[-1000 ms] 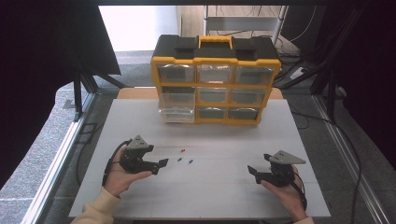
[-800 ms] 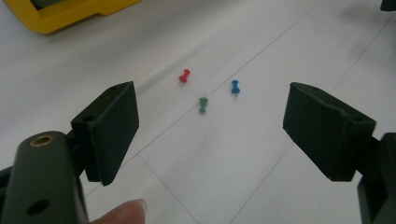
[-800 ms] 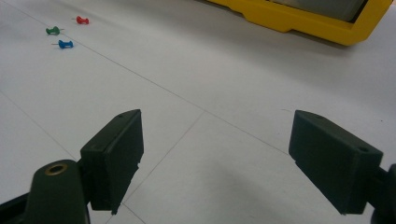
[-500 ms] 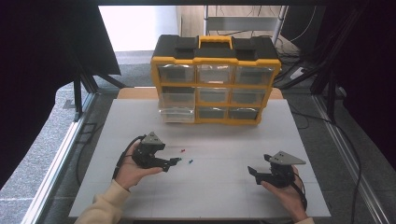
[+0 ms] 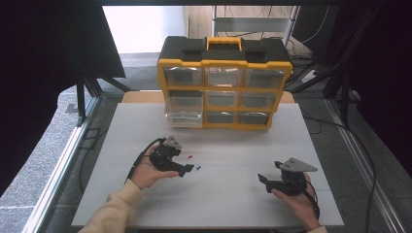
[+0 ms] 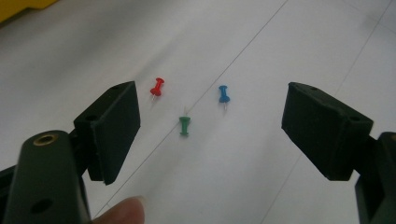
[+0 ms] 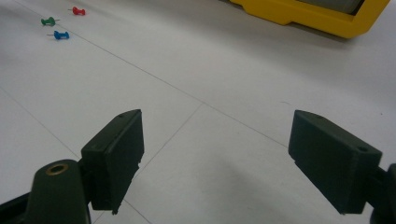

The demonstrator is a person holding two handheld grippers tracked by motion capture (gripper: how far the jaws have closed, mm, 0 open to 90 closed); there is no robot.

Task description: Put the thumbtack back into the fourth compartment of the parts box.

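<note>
Three push pins lie on the white worktop point(image 5: 233, 194) just left of centre in the high view: one red push pin point(image 6: 157, 88), one green push pin point(image 6: 184, 125) and one blue push pin point(image 6: 223, 94), close together but apart, each on its side. In the left gripper view they sit in the middle of the frame, between the spread jaws of the left gripper point(image 6: 210, 130), which hold nothing. The right gripper point(image 7: 231, 163) rests at lower right in the high view, its jaws likewise released and empty. The pins look tiny, light, rigid and slippery; the plastic head seems the best place to pinch, away from the sharp tip. One yellow drawer organiser point(image 5: 224, 85) stands at upper centre.
</note>
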